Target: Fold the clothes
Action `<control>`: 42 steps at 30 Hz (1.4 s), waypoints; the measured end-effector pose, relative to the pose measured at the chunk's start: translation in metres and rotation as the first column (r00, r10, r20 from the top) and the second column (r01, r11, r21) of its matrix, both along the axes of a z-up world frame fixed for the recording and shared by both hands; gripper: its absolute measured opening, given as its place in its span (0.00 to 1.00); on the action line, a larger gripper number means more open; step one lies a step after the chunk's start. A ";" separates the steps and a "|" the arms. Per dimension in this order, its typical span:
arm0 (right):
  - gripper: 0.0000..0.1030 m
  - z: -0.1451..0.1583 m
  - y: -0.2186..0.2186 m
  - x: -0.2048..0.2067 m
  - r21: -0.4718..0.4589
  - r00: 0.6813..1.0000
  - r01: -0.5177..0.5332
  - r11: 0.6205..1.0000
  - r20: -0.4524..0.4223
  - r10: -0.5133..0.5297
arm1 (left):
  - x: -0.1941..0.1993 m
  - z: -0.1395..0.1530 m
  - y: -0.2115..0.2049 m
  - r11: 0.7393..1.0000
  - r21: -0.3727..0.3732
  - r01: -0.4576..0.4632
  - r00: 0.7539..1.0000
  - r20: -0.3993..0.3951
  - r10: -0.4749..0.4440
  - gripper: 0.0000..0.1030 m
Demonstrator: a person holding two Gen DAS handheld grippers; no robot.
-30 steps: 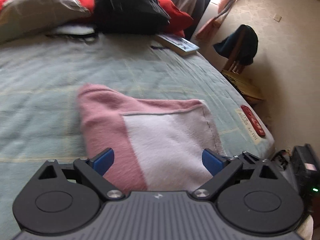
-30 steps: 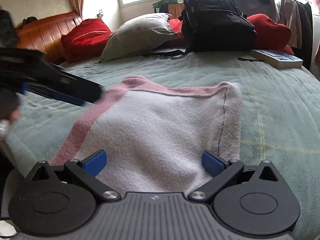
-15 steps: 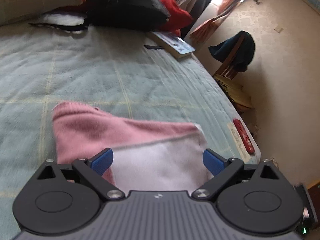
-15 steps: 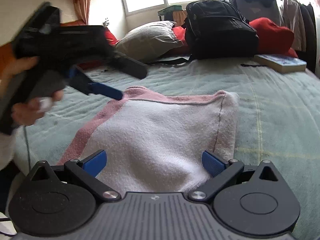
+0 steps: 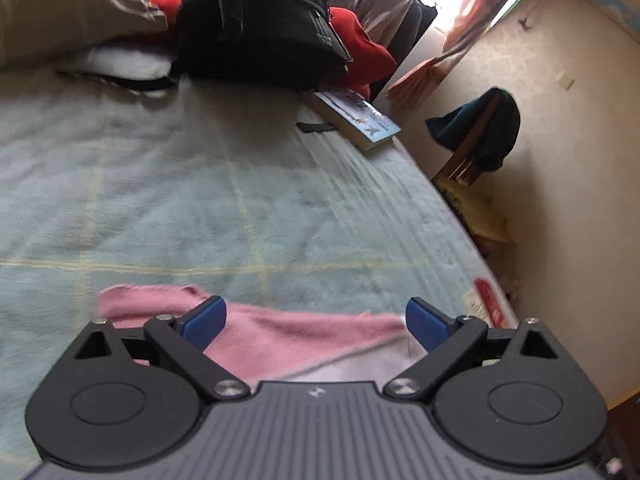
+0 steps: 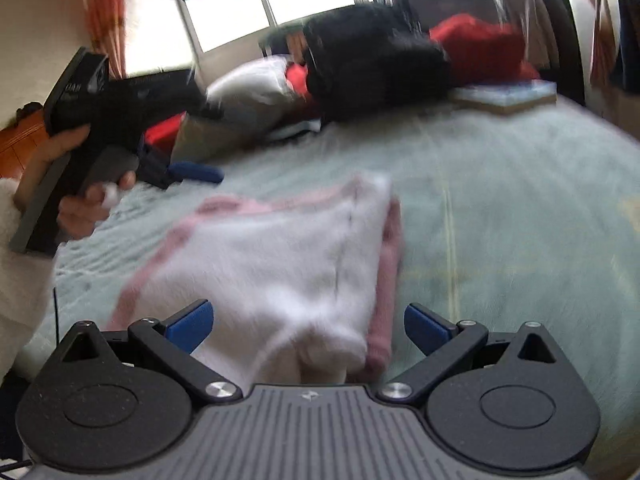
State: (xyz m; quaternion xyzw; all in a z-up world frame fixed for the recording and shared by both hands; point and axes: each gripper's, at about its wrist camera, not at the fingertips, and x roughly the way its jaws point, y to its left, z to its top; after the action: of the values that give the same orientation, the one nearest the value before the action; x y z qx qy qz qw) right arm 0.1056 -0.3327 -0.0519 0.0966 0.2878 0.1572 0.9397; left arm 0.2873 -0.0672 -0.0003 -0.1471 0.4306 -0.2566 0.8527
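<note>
On the near part of the green bedspread [image 5: 248, 208], the pink-and-white cloth [image 6: 280, 264] is lying partly folded, its right side doubled over. Both tools look to be between folds: the right gripper [image 6: 306, 326] is hovering over the cloth's near end, jaws apart and empty, and the left gripper [image 5: 316, 324] is hanging above the far pink edge, likewise spread. Next comes pinching an edge for another fold.

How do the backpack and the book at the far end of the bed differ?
The backpack is black, bulky and soft; the book is thin, flat and light blue on its cover. The backpack stands tall against the pillows, while the book lies flat beside it near the bed's edge. Both rest on the green blanket.
</note>
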 end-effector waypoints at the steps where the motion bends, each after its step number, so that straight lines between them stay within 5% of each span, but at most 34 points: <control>1: 1.00 0.005 0.002 -0.001 0.007 1.000 -0.010 1.000 0.012 0.010 | -0.006 0.003 0.001 1.000 0.028 -0.003 1.000 0.001 0.003 0.93; 5: 1.00 0.015 0.016 -0.002 0.032 0.995 -0.089 0.996 0.036 0.088 | -0.042 0.000 0.009 0.996 0.093 -0.002 1.000 -0.027 0.004 0.93; 10: 1.00 0.003 0.042 -0.001 -0.040 0.991 -0.133 0.990 -0.032 0.131 | -0.075 -0.017 0.019 1.000 -0.004 0.021 0.997 -0.069 -0.021 0.95; 16: 1.00 0.001 0.045 -0.011 -0.058 0.993 -0.111 0.992 -0.042 0.109 | -0.090 -0.027 0.021 1.000 -0.011 0.013 0.999 -0.045 -0.014 0.95; 27: 1.00 0.020 0.050 0.021 -0.142 0.981 -0.193 0.971 0.001 0.195 | -0.127 -0.010 0.028 0.957 0.276 -0.094 0.995 0.071 0.077 0.95; 35: 1.00 0.005 0.075 0.079 -0.249 0.982 -0.188 0.950 -0.079 0.174 | -0.130 -0.011 0.048 0.938 0.307 -0.160 0.986 0.096 0.137 0.95; 42: 1.00 -0.012 0.069 0.074 -0.269 0.984 -0.179 0.946 -0.070 0.167 | -0.130 -0.018 0.062 0.943 0.290 -0.163 0.986 0.080 0.146 0.95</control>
State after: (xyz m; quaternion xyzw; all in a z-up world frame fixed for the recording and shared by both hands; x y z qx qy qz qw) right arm 0.1793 -0.2641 -0.0639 -0.0564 0.3360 0.1954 0.9197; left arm 0.1568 -0.0047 -0.0181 -0.0439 0.4268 -0.1258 0.8945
